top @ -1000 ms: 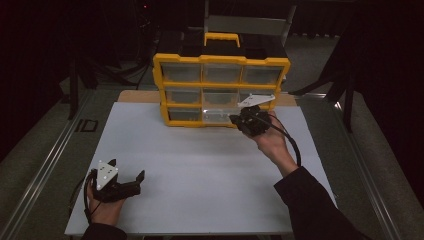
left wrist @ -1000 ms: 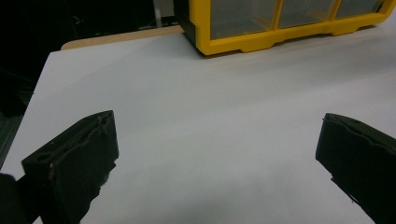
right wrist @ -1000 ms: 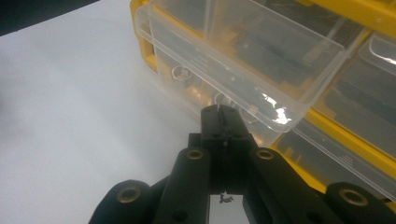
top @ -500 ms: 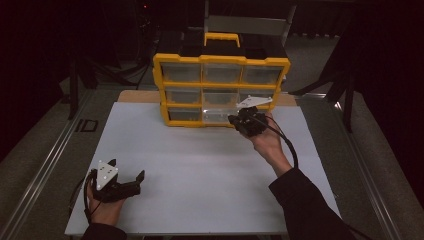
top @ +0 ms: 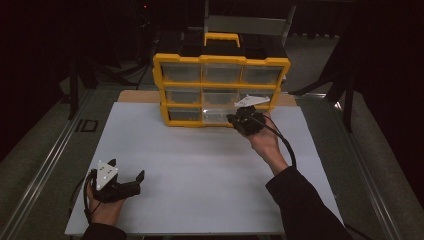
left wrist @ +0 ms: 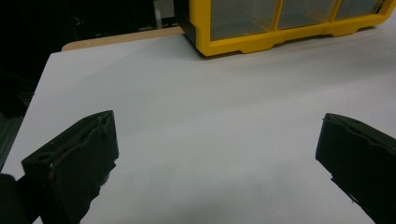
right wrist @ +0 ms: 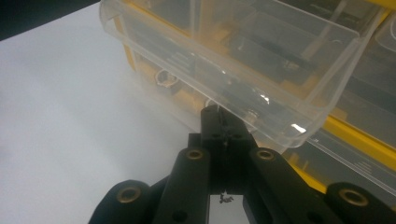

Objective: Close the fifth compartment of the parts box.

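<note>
On the table lies a large white rectangular sheet (top: 200,170), and at its 12 o'clock edge stands a yellow plastic organizer box with nine clear drawers (top: 221,90) and a yellow handle on top. In the high view the drawers look empty, but the light is dim and I cannot tell for sure. One clear plastic drawer of the bottom row (right wrist: 243,60) is pulled out of the box; through its wall I see only the yellow frame and dark parts behind.

At about 2 o'clock on the sheet, the right gripper (right wrist: 223,122) is held by a hand with the forearm coming from 5 o'clock. Its jaws are pressed together, the tips at the front lower edge of this drawer.

At 7 o'clock the left gripper (top: 125,176) rests low by the sheet's near edge, jaws spread wide with nothing between them, pointing toward the box.
</note>
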### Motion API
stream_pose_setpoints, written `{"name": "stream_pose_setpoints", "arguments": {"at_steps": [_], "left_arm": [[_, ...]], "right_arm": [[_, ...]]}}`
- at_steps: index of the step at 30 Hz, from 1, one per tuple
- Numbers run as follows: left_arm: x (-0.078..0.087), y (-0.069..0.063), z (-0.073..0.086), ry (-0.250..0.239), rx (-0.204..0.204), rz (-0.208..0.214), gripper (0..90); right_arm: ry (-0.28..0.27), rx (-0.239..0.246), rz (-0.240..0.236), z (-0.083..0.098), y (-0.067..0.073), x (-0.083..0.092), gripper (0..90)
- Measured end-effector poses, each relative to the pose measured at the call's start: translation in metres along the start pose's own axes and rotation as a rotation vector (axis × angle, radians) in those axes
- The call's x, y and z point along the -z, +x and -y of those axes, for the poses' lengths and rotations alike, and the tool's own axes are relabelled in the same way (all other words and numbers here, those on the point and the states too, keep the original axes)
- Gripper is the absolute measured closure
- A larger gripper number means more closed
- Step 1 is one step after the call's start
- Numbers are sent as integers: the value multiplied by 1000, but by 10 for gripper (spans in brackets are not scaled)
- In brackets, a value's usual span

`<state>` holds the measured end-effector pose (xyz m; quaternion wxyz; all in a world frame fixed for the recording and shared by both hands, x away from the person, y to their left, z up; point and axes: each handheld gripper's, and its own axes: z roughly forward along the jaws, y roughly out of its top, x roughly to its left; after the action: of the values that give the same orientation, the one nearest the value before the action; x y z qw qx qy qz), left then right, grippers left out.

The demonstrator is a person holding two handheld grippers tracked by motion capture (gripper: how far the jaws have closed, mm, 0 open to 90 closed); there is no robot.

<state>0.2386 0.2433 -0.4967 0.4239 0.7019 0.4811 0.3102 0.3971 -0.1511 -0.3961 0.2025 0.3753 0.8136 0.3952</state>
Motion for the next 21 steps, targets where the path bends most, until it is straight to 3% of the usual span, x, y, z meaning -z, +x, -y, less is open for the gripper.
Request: {"name": "stream_pose_setpoints", "arguments": {"at_steps": [21], "left_arm": [[0,0,0,2,-1,2,0]], "right_arm": [[-1,7,7,-9,3,-4,900]]}}
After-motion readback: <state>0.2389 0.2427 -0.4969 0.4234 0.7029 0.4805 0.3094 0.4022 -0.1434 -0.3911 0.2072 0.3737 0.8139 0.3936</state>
